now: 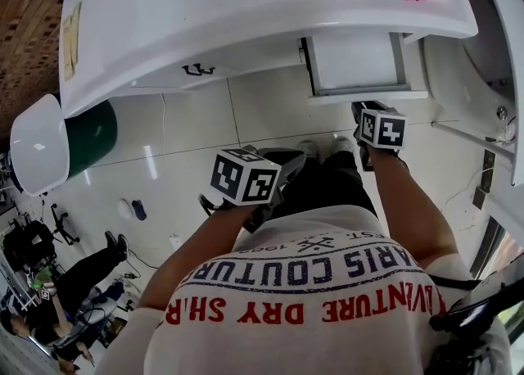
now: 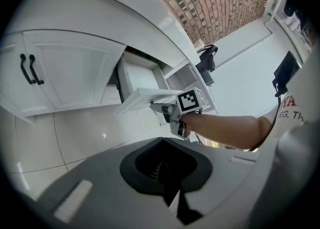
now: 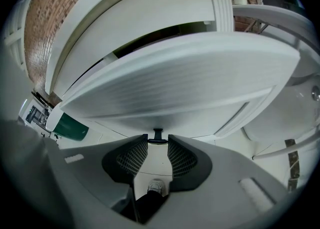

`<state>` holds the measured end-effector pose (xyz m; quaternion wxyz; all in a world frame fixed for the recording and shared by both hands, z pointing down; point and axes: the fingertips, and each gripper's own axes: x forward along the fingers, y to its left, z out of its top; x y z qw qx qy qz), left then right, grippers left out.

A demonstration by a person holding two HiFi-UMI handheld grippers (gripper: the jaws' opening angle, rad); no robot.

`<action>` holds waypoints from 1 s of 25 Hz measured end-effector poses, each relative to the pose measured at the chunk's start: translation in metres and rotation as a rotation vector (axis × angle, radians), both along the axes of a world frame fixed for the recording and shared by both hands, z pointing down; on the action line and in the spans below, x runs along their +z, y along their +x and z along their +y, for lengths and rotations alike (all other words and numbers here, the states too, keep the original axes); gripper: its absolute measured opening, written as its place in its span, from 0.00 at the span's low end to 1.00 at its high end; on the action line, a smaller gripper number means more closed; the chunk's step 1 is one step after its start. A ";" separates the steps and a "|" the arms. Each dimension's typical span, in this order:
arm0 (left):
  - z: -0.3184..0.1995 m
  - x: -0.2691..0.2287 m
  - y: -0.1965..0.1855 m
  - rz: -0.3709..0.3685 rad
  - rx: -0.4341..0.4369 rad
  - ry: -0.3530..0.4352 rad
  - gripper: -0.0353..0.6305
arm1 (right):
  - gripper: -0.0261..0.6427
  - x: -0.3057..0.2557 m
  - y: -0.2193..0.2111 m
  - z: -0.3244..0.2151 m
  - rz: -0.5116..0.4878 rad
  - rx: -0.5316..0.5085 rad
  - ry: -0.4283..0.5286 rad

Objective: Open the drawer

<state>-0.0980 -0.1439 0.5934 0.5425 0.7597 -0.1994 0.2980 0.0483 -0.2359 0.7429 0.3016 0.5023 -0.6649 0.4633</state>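
Drawer [image 1: 357, 60] stands pulled out under the sink [image 1: 164, 38]; right gripper [image 3: 158, 142] jaws clench its black handle [image 3: 158, 133]. Left gripper [image 2: 165, 175] jaws pressed together, empty, well apart

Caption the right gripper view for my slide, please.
Right gripper, fingers closed on the small dark handle of the partly open white drawer.

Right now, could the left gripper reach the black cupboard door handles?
Probably yes. The left gripper is shut and empty, and only bare floor tiles lie between it and the cupboard door handles, left of the open drawer.
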 end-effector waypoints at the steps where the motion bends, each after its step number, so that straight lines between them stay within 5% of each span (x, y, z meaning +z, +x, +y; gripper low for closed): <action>1: 0.000 0.000 0.000 0.000 -0.001 0.001 0.05 | 0.24 0.000 0.000 0.003 0.000 0.001 -0.001; 14: 0.009 0.003 0.001 -0.007 0.012 -0.006 0.05 | 0.25 0.001 -0.002 0.004 -0.031 -0.049 -0.033; 16: 0.008 0.002 0.002 -0.008 0.019 0.004 0.05 | 0.36 -0.002 -0.003 0.005 -0.042 -0.078 -0.038; 21: 0.006 -0.002 -0.007 -0.004 0.025 0.032 0.05 | 0.36 -0.027 -0.007 0.024 -0.054 -0.185 -0.042; 25: 0.007 -0.017 -0.011 0.023 0.018 0.064 0.05 | 0.27 -0.089 -0.044 0.058 -0.155 -0.391 -0.013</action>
